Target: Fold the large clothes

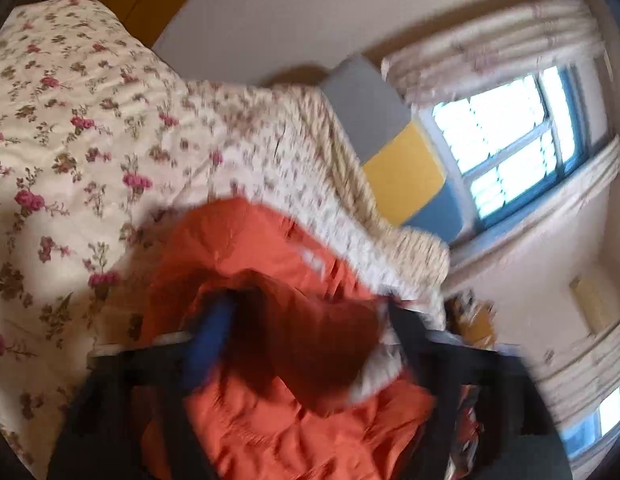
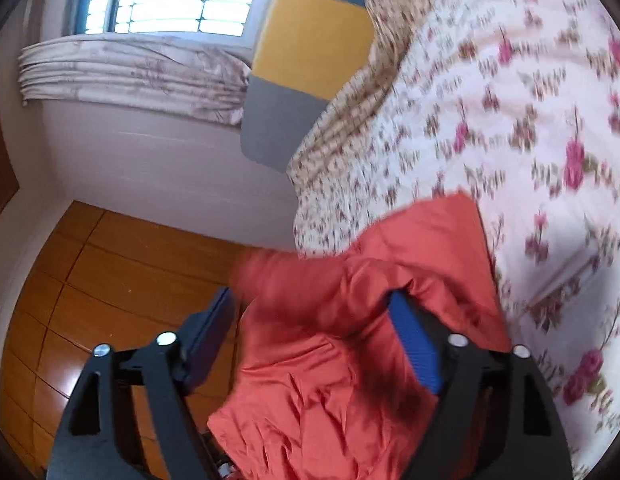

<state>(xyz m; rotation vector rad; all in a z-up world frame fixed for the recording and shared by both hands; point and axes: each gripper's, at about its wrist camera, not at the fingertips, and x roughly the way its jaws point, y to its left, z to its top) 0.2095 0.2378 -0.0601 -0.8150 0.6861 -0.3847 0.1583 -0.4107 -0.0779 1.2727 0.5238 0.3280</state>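
Both tongs, left (image 1: 310, 320) and right (image 2: 313, 320), gape wide, gripping nothing. Crumpled orange fabric garment (image 2: 349, 320) lies loosely between them on the floral-quilted bed (image 2: 509, 100). No readable writing.

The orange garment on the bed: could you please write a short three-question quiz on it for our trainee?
1. True or false: the right gripper has its jaws spread apart.
2. What does the orange garment lie on? A) wooden floor B) floral bedspread C) chair
3. Fill in: the left gripper has a ____ pad on its finger.

Key: 1 true; 2 B, though part hangs over the bed's edge; 3 blue.
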